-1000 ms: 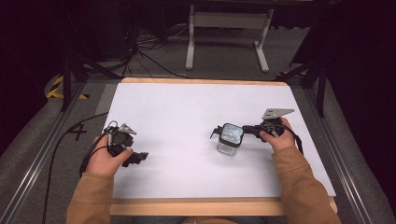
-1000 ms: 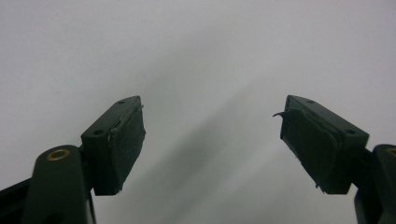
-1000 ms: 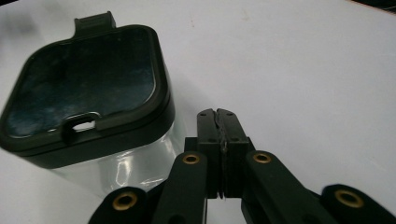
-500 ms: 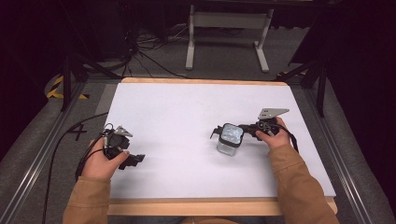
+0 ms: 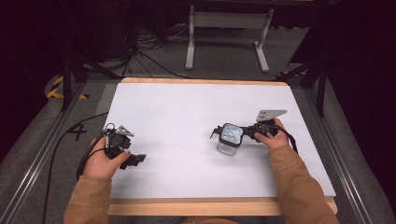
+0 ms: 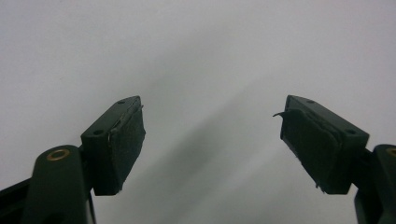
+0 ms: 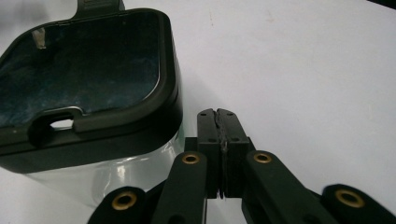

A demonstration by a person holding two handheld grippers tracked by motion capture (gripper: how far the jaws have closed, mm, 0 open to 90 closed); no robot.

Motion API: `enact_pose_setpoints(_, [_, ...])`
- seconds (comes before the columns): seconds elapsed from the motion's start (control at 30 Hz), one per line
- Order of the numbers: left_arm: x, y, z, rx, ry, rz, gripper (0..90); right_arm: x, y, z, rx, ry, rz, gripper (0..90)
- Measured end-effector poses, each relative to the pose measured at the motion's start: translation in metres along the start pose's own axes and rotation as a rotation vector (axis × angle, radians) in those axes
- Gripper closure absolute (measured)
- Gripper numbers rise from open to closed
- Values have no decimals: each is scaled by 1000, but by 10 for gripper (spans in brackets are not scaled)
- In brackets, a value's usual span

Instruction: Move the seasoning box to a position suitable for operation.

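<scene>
Clear jar [image 5: 229, 143] with dark lid beside right gripper [image 7: 218, 122], fingers pressed together, empty; left gripper [image 6: 212, 135] fingers wide apart, empty.

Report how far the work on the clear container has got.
Done: the lidded clear container stands upright on the white table. In hand: the right gripper, jaws shut on nothing, sits right beside it. Left: the left gripper waits open and apart; no grip is made yet.

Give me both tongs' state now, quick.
Left tongs: open, nothing between them.
Right tongs: shut on nothing, beside the clear container.
</scene>
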State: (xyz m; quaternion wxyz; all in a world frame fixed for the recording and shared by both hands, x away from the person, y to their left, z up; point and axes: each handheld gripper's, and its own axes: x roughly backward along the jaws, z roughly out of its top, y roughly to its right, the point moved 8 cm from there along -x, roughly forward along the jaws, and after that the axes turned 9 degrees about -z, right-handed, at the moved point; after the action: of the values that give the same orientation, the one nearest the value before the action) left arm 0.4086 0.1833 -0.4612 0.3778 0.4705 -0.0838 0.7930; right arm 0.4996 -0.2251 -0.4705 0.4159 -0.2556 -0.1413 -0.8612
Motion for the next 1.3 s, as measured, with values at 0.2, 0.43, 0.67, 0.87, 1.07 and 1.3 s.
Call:
enact_pose_setpoints(0.2, [-3, 1, 5, -12, -5, -10, 221, 2, -1, -5, 0, -16, 4, 895])
enact_pose_setpoints(0.43, [-11, 5, 16, -40, -10, -26, 221, 10, -8, -12, 15, -29, 24, 896])
enact_pose_setpoints(0.67, [-18, 10, 28, -72, -17, -43, 221, 14, -19, -17, 33, -55, 42, 896])
enact_pose_setpoints(0.87, [-27, 14, 40, -105, -27, -63, 221, 21, -30, -22, 52, -75, 54, 896])
enact_pose_setpoints(1.07, [-35, 19, 50, -133, -38, -79, 220, 23, -43, -26, 72, -103, 67, 896])
enact_pose_setpoints(1.3, [-43, 25, 62, -153, -33, -100, 221, 25, -61, -28, 109, -121, 88, 896])
